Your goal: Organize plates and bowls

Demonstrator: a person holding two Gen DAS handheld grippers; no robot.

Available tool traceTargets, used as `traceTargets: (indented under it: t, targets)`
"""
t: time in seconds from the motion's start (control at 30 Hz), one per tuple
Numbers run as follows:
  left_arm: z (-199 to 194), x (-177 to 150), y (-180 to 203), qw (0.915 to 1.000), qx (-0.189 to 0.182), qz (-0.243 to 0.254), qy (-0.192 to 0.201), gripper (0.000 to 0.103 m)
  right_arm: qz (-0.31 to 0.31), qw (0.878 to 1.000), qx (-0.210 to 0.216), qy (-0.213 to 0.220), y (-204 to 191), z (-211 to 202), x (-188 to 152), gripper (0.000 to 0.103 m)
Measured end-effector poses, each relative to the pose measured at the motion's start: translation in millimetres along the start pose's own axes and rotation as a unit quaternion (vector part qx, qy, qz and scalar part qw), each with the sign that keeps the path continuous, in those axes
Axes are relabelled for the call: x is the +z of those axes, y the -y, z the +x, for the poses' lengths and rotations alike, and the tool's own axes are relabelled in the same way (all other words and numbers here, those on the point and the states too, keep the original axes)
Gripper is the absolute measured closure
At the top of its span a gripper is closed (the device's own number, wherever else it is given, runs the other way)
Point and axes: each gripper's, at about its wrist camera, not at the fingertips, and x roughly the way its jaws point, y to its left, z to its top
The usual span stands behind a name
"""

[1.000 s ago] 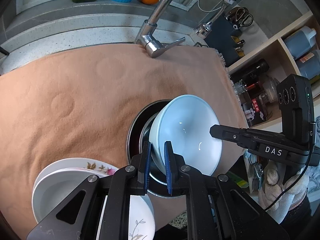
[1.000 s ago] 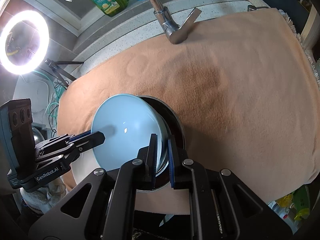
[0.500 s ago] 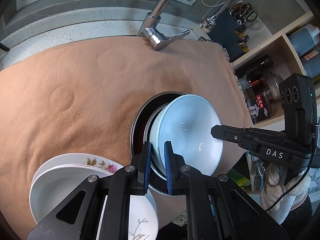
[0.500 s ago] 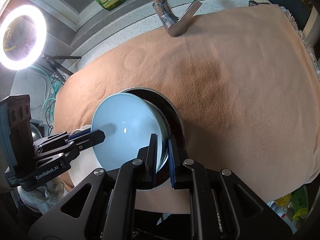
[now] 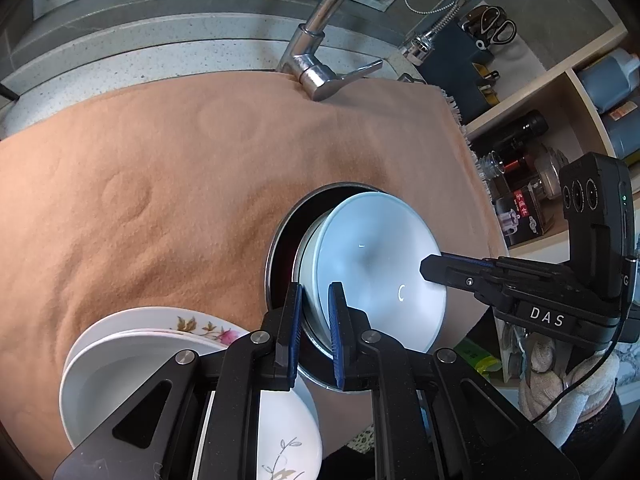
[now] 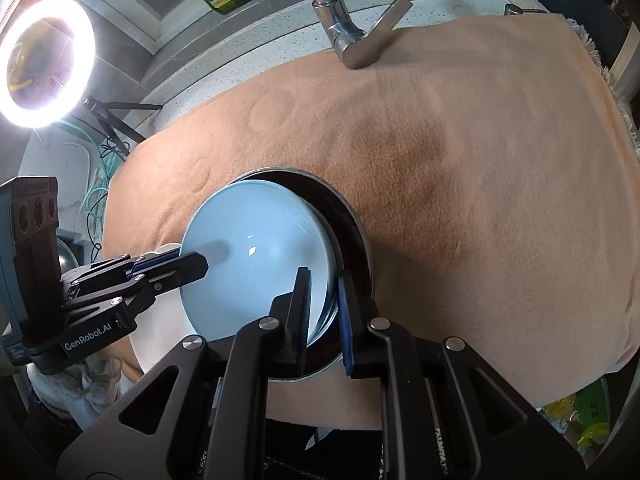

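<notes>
Pale blue bowl [image 5: 376, 264] sitting tilted in the steel bowl [image 5: 280, 248] on the towel-covered bench [image 5: 160, 184]; left gripper [image 5: 314, 332] clenching its rim, right gripper [image 6: 323, 312] fingers just easing apart around the opposite rim; glazed ceramic, stiff, slippery, breakable, so gripping at the rim seems best

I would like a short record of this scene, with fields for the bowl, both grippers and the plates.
bowl: blue bowl, tilted, partly inside steel bowl on tan cloth
left gripper: shut on the bowl's rim
right gripper: jaws have just been opening, rim between them
plates: white plates stacked beside steel bowl
</notes>
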Motion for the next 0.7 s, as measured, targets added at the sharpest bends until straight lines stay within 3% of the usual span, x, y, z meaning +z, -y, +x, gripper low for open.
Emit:
traceTargets:
  t: [0.17, 0.3, 0.4, 0.7]
  targets:
    - [-10, 1, 0, 0.9999, -0.001, 0.005, 0.015, 0.092, -0.012, 0.999, -0.010, 0.041, -1, -15, -3, 0.059]
    - [-21, 3, -5, 0.9993, 0.002, 0.006, 0.036, 0.091, -0.009, 0.998, -0.013, 0.068, 4, -27, -5, 0.058]
    - [-25, 3, -14, 0.9990, 0.009, 0.001, 0.044, 0.091, -0.002, 0.996, -0.028, 0.084, 12, -30, -7, 0.046]
    - [-16, -4, -35, 0.9992, 0.001, -0.026, 0.032, 0.091, 0.061, 0.995, 0.008, 0.082, 46, -21, -18, 0.045]
